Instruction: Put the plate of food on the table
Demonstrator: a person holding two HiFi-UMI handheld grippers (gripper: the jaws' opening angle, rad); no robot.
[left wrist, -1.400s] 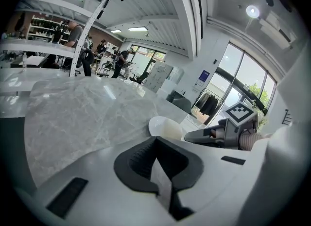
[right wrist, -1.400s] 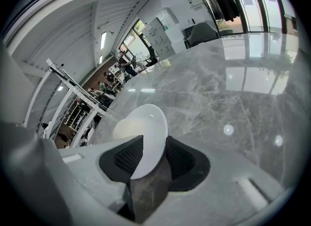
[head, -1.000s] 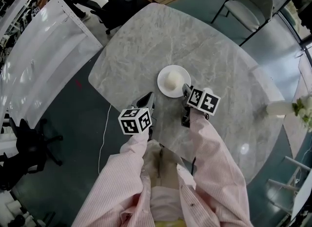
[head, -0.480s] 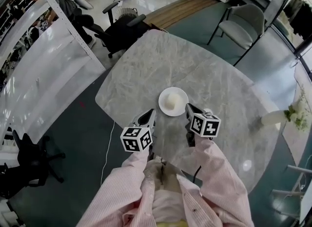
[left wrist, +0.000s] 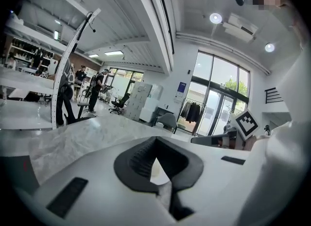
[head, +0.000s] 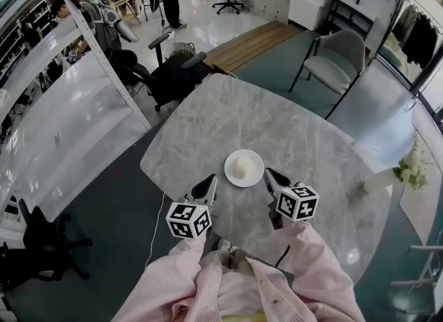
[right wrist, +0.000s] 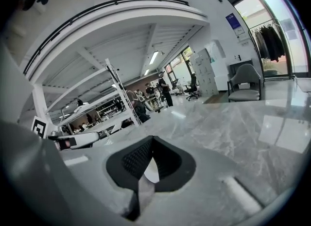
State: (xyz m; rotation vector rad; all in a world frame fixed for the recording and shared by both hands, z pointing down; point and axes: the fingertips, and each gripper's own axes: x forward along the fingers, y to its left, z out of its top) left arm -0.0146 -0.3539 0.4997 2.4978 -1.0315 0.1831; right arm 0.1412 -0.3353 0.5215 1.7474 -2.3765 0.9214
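Observation:
A white plate (head: pixel 243 168) with a pale round piece of food (head: pixel 241 167) rests flat on the grey marble table (head: pixel 228 116), near its front edge. My left gripper (head: pixel 208 183) is held to the plate's near left, and my right gripper (head: pixel 268 174) to its near right. Neither touches the plate. In the left gripper view my left gripper (left wrist: pixel 155 145) has its dark ribbed pads (left wrist: pixel 141 157) pressed together, empty. In the right gripper view my right gripper (right wrist: pixel 151 145) is likewise shut on nothing, pointing over the marble table (right wrist: pixel 228 123).
A white vase with flowers (head: pixel 391 174) stands at the table's right edge. A grey armchair (head: pixel 336 61) and a black office chair (head: pixel 169 71) stand beyond the table. Metal shelving (head: pixel 62 127) runs along the left, and people stand far back.
My right gripper was at the plate's rim and has drawn back from it with jaws shut. Both grippers have pulled toward my body, and the head view has lifted.

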